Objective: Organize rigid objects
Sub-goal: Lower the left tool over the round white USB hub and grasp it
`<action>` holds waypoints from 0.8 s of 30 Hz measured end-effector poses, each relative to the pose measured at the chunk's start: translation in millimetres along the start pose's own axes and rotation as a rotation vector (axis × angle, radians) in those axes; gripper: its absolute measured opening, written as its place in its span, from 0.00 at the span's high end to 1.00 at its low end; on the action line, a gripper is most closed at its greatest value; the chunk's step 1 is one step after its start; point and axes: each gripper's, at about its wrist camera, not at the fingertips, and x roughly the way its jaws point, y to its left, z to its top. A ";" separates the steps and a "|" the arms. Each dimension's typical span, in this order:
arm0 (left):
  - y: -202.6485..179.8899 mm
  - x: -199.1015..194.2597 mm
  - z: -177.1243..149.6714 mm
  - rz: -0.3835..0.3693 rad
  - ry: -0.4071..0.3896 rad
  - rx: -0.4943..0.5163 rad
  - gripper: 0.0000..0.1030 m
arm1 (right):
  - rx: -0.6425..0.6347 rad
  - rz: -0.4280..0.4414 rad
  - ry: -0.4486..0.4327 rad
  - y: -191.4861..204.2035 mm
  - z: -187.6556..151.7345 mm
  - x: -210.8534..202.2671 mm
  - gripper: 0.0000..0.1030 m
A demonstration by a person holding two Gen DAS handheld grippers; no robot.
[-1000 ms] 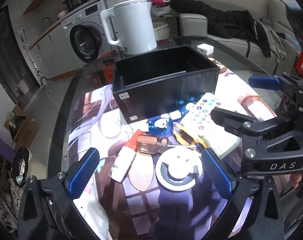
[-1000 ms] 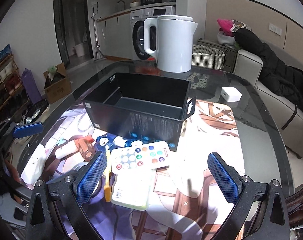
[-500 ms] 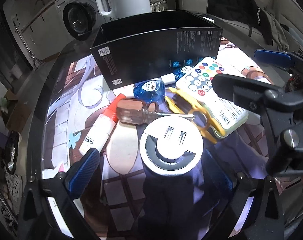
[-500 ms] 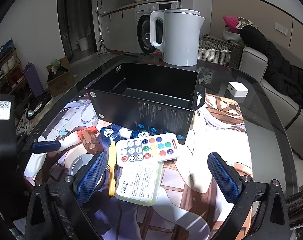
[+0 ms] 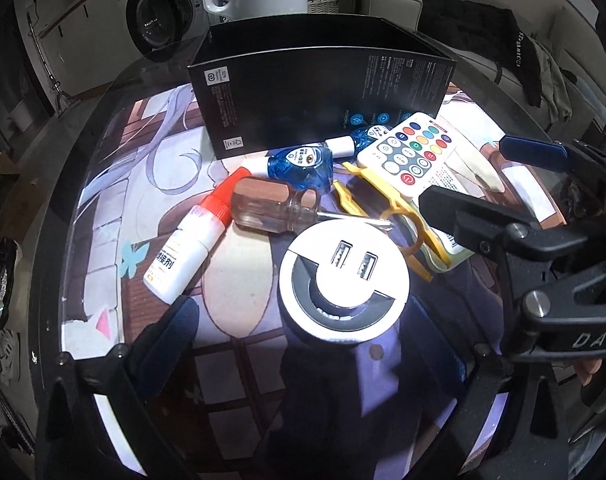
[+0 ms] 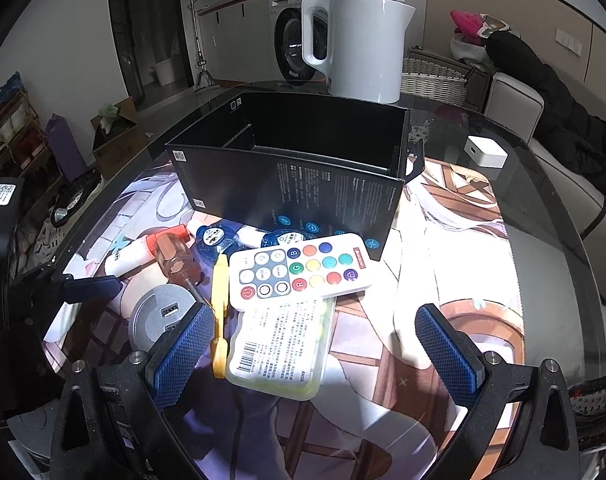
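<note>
The left gripper [image 5: 299, 320] sits low in the left wrist view with its jaws spread wide to either side of the round white USB charger [image 5: 343, 276], which stands on the table mat at the centre of the frame; neither pad touches it yet. The step in hand looks like the pick of this charger. The next move calls for closing squarely across its round body without catching the screwdriver [image 5: 279, 208], whose metal shaft lies right against the charger's upper rim, then lifting it over the near wall of the black box [image 5: 323, 100] in the upper middle of the frame.

The right gripper [image 6: 315, 344] is likewise open and empty. It hovers in the lower part of its own view above the pale pill case [image 6: 279, 344], on whose upper end the remote control [image 6: 299, 276] lies. A yellow plastic tool [image 6: 219, 312] lies just left of both.

Readable writing is sparse. "DAS" shows on the right gripper's frame at the lower right of the left wrist view. The remote control has keys marked R, G and B. The pill case label ends in "AH50" beside a barcode. The white bottle [image 5: 187, 248] with the red cap carries Chinese characters, too small to read reliably. The box's print is too small to read.
</note>
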 end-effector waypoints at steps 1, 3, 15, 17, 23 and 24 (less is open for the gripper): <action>-0.7 -0.5 -0.1 0.004 0.004 -0.008 0.00 | 0.000 -0.001 0.001 0.1 0.1 0.5 0.00; 0.5 0.3 0.7 0.014 0.011 -0.034 0.00 | -0.003 -0.001 0.002 0.9 -0.1 0.8 0.00; -3.0 -5.0 9.0 -0.017 0.037 0.035 0.30 | -0.008 0.011 0.007 2.6 -0.4 2.1 0.00; -4.3 -8.9 11.7 -0.015 0.032 0.057 0.45 | -0.008 0.013 0.011 3.0 -1.4 2.7 0.00; -0.2 -8.4 14.0 0.002 0.037 0.053 0.46 | 0.016 0.017 0.023 -4.9 -0.4 4.3 0.00; 0.2 -8.8 14.3 0.017 0.037 0.057 0.46 | 0.021 0.019 0.024 -6.2 0.0 4.5 0.00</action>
